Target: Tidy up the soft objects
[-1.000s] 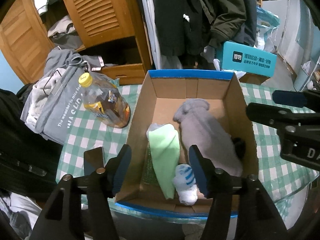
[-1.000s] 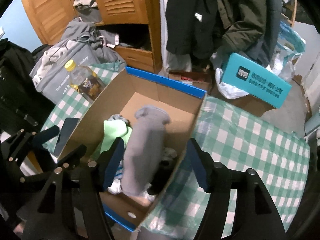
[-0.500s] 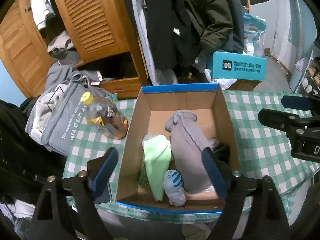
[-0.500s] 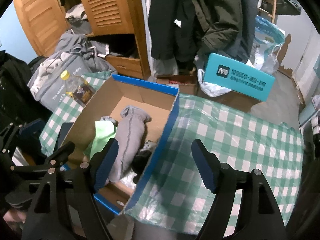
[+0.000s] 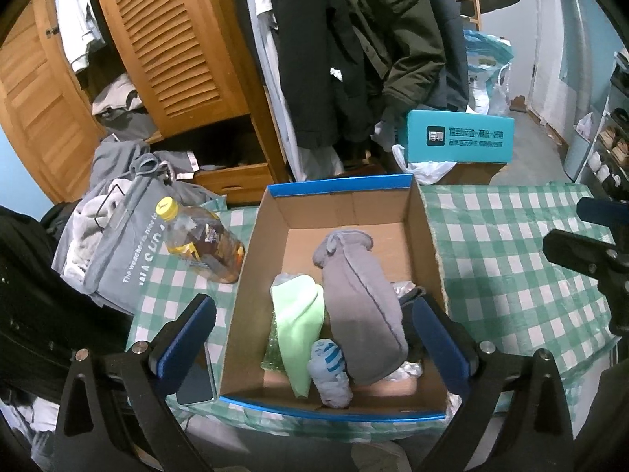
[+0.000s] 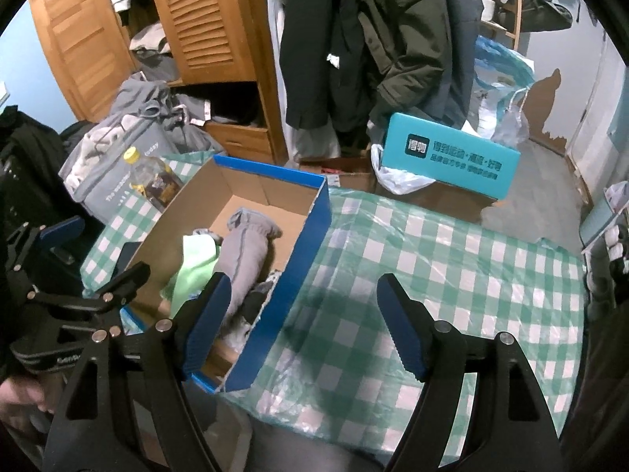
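A cardboard box with a blue rim (image 5: pixel 342 187) stands on the checked tablecloth. Inside lie a grey fleece piece (image 5: pixel 357 295), a light green cloth (image 5: pixel 298 314), a small blue-and-white striped sock (image 5: pixel 328 369) and something dark by the right wall. My left gripper (image 5: pixel 312 314) hovers above the box's near end; its jaws are opening, wide apart, with nothing pressed between them. My right gripper (image 6: pixel 304 291) hangs open over the box's blue right wall (image 6: pixel 314 212) and the cloth beside it, holding nothing. The grey piece (image 6: pixel 245 247) also shows in the right wrist view.
A bottle with a yellow cap (image 5: pixel 200 244) lies left of the box, with a dark phone (image 5: pixel 194 381) near the table's front edge. A grey bag of clothes (image 5: pixel 118 251), a teal carton (image 5: pixel 460 139), hanging coats and a wooden wardrobe stand behind. Green checked tablecloth (image 6: pixel 452 275) spreads right.
Both grippers have lifted and drawn back from the box. The left jaws have spread much wider. The right gripper has shifted right, from over the box's contents to its right wall.
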The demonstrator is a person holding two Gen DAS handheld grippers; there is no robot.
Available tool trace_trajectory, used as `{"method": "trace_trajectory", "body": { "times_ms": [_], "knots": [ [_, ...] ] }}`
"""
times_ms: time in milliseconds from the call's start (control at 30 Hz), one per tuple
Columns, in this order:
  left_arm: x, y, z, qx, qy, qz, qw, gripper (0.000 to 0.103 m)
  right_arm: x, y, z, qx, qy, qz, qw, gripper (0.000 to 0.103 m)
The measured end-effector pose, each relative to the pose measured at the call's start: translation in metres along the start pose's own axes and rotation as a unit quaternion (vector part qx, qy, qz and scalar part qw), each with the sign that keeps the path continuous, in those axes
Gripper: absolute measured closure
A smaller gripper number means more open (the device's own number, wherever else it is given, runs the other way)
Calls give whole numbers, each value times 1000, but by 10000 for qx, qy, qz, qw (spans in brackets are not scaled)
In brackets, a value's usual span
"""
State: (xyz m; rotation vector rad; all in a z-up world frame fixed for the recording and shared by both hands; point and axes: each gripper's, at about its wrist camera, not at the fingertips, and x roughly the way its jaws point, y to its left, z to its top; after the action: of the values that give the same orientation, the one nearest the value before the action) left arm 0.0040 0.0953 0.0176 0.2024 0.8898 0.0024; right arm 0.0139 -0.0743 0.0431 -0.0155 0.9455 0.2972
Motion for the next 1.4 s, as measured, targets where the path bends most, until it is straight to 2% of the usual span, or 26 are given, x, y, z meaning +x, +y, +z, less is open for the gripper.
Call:
{"method": "trace_trajectory", "body": {
  "times_ms": [400, 800, 1400],
  "knots": [
    [-3, -18, 2, 134, 16, -60, 9999, 1, -15, -15, -8, 41, -175, -51, 9998, 27],
    [0, -29, 5, 198, 70, -81, 9997, 1, -10, -32, -14, 211, -71, -40, 9997, 27],
    [2, -33, 3, 143, 139, -157, 9997, 1, -11, -34, -16, 208, -67, -11, 9998, 27]
  ]
}}
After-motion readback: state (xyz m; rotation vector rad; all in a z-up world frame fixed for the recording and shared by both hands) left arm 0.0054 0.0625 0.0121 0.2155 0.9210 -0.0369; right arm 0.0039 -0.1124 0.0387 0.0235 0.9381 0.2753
